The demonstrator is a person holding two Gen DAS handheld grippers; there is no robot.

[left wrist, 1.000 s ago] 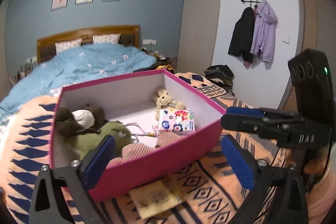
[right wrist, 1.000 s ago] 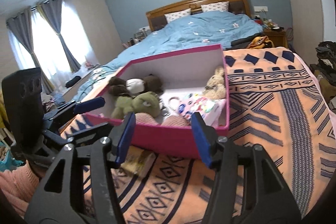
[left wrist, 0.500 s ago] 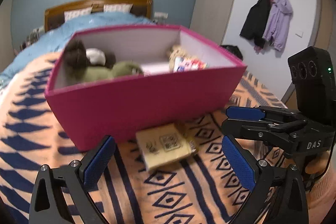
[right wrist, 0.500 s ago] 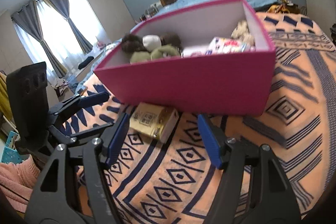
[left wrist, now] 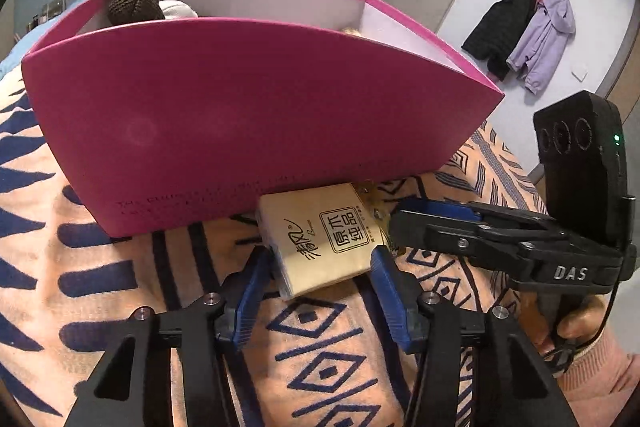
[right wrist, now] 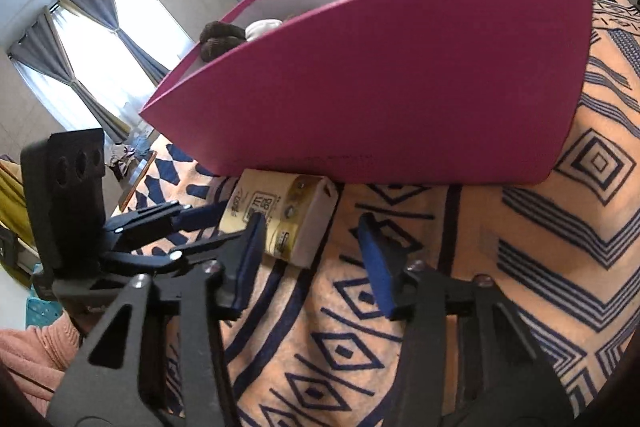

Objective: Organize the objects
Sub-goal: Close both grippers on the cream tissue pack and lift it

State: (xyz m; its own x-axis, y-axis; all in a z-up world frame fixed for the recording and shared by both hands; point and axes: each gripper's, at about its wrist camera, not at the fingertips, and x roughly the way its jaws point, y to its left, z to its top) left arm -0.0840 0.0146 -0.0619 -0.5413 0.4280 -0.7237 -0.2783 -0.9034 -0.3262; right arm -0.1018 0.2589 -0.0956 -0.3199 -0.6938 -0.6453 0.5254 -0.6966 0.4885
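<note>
Orange blanket (left wrist: 120, 267) (navy diamonds), pink box (left wrist: 240, 131) on it, tissue pack (left wrist: 324, 243) alongside

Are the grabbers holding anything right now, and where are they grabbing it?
The left gripper has just closed its jaws on the near end of the tissue pack. The right gripper holds nothing.

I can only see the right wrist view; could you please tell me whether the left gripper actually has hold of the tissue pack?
Observer: Yes. The left gripper has just been closing its jaws, and the left wrist view shows it pressing the tissue pack from both sides.
Operator: Thank you. Which part of the pack is it holding?
Observer: The near end. The far end reaches the foot of the pink box.
</note>
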